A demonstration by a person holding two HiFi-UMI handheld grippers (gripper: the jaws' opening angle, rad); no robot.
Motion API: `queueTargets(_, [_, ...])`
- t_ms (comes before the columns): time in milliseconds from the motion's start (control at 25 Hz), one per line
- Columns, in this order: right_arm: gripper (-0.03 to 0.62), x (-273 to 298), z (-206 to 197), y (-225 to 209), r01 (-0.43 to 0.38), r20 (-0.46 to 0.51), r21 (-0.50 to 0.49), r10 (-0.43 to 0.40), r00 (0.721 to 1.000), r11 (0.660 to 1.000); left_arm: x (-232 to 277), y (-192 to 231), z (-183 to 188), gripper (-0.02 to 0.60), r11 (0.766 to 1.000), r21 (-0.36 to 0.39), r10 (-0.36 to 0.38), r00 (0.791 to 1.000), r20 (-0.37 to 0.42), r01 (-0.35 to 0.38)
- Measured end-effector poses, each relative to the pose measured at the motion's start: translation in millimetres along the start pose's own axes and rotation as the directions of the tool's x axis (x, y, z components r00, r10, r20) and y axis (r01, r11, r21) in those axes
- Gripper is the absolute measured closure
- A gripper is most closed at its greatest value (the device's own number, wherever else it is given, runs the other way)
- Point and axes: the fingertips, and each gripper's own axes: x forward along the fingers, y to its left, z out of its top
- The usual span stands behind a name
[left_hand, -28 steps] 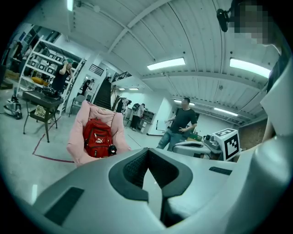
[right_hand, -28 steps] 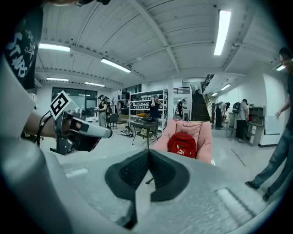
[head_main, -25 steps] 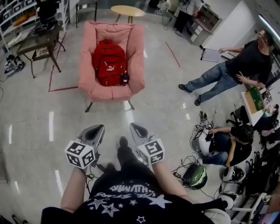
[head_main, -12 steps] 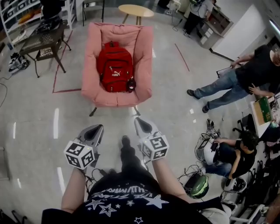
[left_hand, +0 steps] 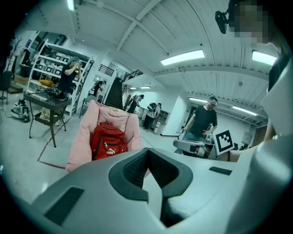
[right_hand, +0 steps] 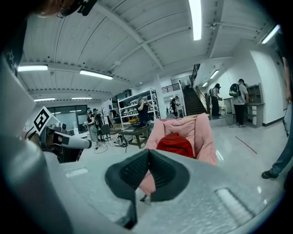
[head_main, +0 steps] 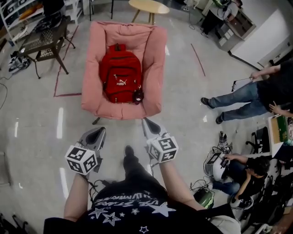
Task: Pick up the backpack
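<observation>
A red backpack (head_main: 120,74) stands upright against the back of a pink armchair (head_main: 153,55), also seen as the backpack (left_hand: 107,142) and backpack (right_hand: 175,144) in the gripper views. My left gripper (head_main: 99,133) and right gripper (head_main: 148,123) are held out side by side just short of the chair's front edge. Both are shut with nothing between their jaws. Neither touches the backpack or the chair.
A dark side table (head_main: 41,41) stands left of the chair, a round wooden table (head_main: 149,6) behind it. A person's legs (head_main: 233,98) stretch across the floor at right, another person sits among cables and gear (head_main: 215,164) lower right. Red tape (head_main: 62,68) marks the floor.
I have walked toward the armchair: it and the backpack now sit closer and larger, and both grippers have come almost up to the seat's front edge. Both stay shut.
</observation>
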Motion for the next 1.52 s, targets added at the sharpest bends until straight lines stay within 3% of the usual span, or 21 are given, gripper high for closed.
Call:
queueTargets(520, [0.594,78.8,16.0,-96.9,-0.046,-0.045,0.047,0.049,0.998,0.998,108.6,37.7,39.5,0.574,0.998,-0.018,0.059,0.997,-0.047,-0.060])
queueTargets(880, [0.594,128.0,21.5,-154.4,-0.068,-0.080,0.091,0.075,0.994,0.994,159.6,81.5,69.2,0.574,0.985,-0.057,0.160,0.986,-0.046,-0.162])
queueTargets(1240, [0.594,174.5,23.4,-180.3,-0.028,-0.110,0.109,0.041,0.993,0.994,198.4,116.7,88.3,0.574,0.991,-0.003,0.130,0.988,-0.077,-0.131])
queueTargets(1520, [0.594,234.4,31.6,-203.9,0.046,-0.121,0.118,-0.032,0.992,0.992,249.9,184.2,114.5,0.574,0.996,-0.024,0.082,0.994,-0.075,-0.084])
